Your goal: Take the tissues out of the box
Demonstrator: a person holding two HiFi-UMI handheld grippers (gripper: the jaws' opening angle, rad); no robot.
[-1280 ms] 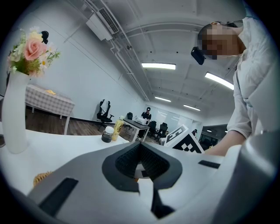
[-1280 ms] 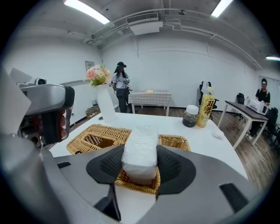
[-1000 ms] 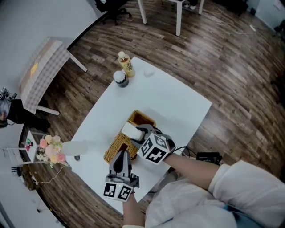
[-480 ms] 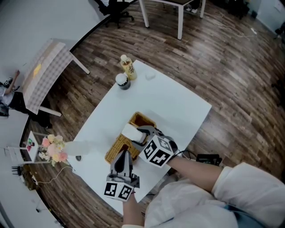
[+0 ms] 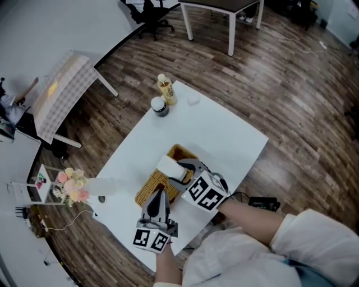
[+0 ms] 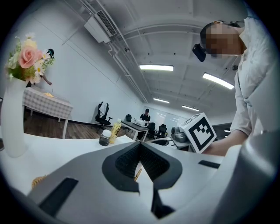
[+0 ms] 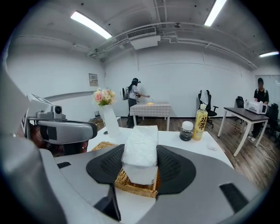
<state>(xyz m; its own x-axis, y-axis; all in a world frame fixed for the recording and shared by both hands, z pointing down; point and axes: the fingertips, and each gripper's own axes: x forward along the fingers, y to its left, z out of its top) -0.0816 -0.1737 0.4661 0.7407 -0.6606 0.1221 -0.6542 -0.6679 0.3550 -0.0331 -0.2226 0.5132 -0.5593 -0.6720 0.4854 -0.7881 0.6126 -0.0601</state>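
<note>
Wooden flooring point(image 5: 291, 73) ran under everything, and on it a white table point(image 5: 219, 129) stood cornerwise to the person. A smaller table with a checked cloth point(image 5: 61, 92) stood well apart at the left. A white desk point(image 5: 224, 11) and a black office chair point(image 5: 148, 14) sat at the far edge. The person's pale sleeve point(image 5: 303, 246) filled the near right corner.

On the white table's near half lay a wicker basket point(image 5: 150, 188). Both tools crowded it. The right gripper point(image 5: 175, 171) reached in from the right, its marker cube covering the basket's near right edge. Its jaws were clamped on a white tissue pack point(image 7: 141, 144), one pad on each broad side. The pack stood upright between them, over the basket's far half. Its lower end sat down at the weave, though contact there could not be judged.

The left gripper point(image 6: 141, 164) lay along the basket's near end, pointing the same way. Its jaws were pressed together with nothing between them; only a sliver of wicker showed through the slit. Its body hid that end of the basket from above.

A pale vase of pink flowers point(image 5: 70, 188) stood at the table's left edge, near the basket. At the far corner, well clear of the work, a yellow bottle point(image 5: 166, 89) stood just beside a white-lidded jar point(image 5: 160, 106). A small white scrap point(image 5: 193, 101) lay near them.
</note>
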